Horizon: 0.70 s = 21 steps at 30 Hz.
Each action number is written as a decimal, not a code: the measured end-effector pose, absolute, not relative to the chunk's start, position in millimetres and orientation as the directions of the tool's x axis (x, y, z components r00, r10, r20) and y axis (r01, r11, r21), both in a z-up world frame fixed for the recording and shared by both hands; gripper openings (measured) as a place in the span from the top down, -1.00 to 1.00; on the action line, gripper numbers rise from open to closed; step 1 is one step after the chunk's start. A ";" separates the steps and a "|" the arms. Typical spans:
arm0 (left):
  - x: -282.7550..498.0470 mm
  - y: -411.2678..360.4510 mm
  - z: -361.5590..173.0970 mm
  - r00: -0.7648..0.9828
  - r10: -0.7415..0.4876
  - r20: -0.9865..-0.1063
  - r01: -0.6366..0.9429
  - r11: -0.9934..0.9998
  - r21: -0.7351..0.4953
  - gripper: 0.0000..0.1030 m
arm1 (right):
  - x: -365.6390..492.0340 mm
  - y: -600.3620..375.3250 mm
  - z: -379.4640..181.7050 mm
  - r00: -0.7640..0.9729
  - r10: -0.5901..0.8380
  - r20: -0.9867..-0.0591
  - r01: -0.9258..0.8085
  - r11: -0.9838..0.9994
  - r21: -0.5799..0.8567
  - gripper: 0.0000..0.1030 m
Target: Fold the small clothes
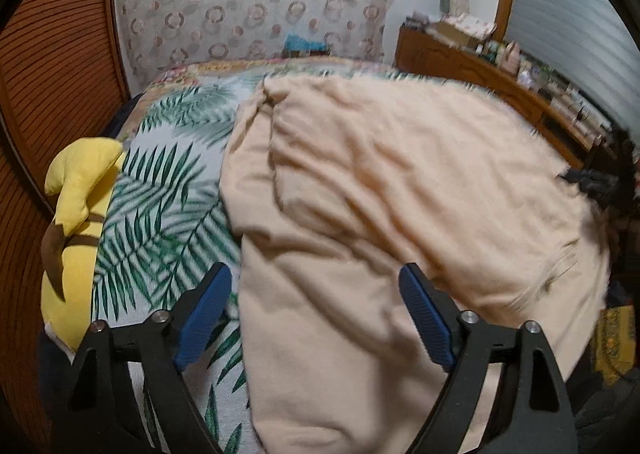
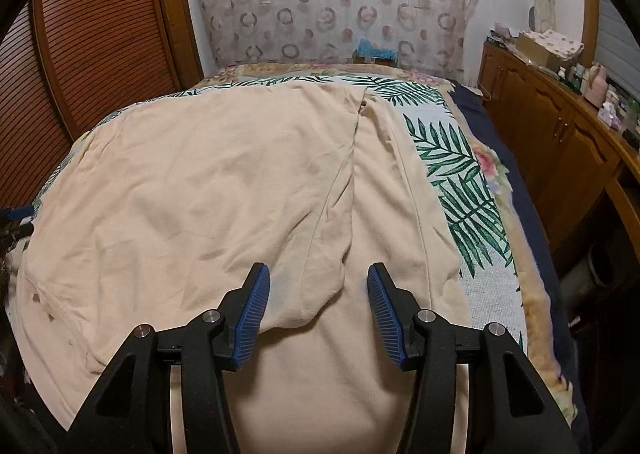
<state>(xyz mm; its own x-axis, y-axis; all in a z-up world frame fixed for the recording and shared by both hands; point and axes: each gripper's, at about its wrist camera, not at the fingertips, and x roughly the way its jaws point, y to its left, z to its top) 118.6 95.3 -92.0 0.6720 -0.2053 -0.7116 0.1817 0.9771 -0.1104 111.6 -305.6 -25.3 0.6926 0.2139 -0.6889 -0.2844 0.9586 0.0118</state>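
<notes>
Lying limp on the bed (image 2: 472, 158), the garment (image 2: 208, 182) looks light and soft, best pinched at a hem; the left gripper (image 1: 316, 310) and right gripper (image 2: 318, 310) gape, holding nothing.

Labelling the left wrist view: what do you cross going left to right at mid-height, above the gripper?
Louvred wooden door → yellow plush toy → palm-leaf bedspread → peach garment → the other gripper's black tip at the right edge.
</notes>
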 end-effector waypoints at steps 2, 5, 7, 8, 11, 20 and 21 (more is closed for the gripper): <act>119.1 93.0 -80.7 0.684 -0.230 -0.692 0.197 0.972 -0.129 -0.53 | 111.8 -304.9 -25.2 0.693 0.213 -0.689 -0.285 0.959 0.010 -0.04; 127.3 85.8 -69.7 0.684 -0.258 -0.682 0.218 0.965 -0.147 -0.28 | 111.8 -304.9 -25.5 0.693 0.214 -0.689 -0.285 0.958 0.011 -0.04; 138.2 81.7 -69.1 0.672 -0.261 -0.693 0.221 0.964 -0.149 -0.14 | 111.8 -305.2 -25.3 0.692 0.214 -0.689 -0.285 0.958 0.011 -0.04; 144.5 80.1 -70.6 0.665 -0.260 -0.700 0.219 0.964 -0.150 -0.07 | 111.8 -305.1 -25.5 0.692 0.213 -0.689 -0.285 0.958 0.010 -0.04; 164.0 80.9 -81.2 0.634 -0.251 -0.731 0.190 0.967 -0.168 0.02 | 111.8 -305.6 -25.3 0.692 0.214 -0.689 -0.285 0.958 0.011 -0.04; 180.2 78.0 -103.5 0.597 -0.184 -0.781 0.143 0.982 -0.122 0.02 | 111.6 -304.8 -24.9 0.693 0.210 -0.690 -0.285 0.958 0.005 -0.04; 179.7 77.0 -103.2 0.599 -0.184 -0.779 0.145 0.982 -0.120 0.02 | 111.6 -305.5 -24.1 0.693 0.209 -0.690 -0.285 0.958 0.003 -0.04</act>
